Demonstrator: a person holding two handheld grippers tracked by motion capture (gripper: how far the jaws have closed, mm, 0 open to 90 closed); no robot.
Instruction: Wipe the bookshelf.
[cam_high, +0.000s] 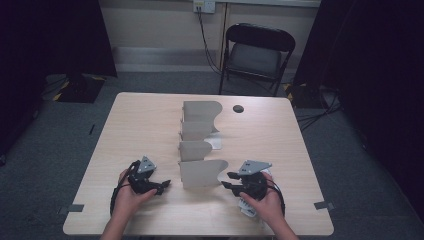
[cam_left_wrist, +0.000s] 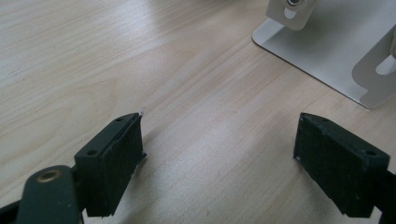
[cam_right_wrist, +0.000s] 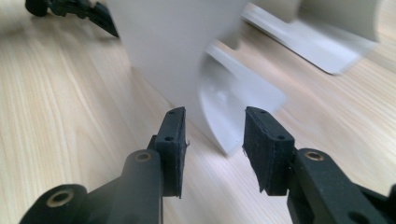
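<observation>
Pale grey metal bookends (cam_high: 202, 172) stand on the light wood-grain counter (cam_high: 140, 125); both grippers' fingers (cam_right_wrist: 172, 140) are matt black.

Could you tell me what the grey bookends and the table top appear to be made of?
The bookends look like thin painted sheet metal: flat bent plates with a matte grey coat and a soft sheen on the base. The table looks like light wood or wood-look laminate, with fine grain lines.

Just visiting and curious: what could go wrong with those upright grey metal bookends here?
The right tool sits close to the nearest bookend; a nudge might tip it or slide it along the table. The left tool is wide open with nothing between its jaws, so that side may stay unsteadied.
</observation>
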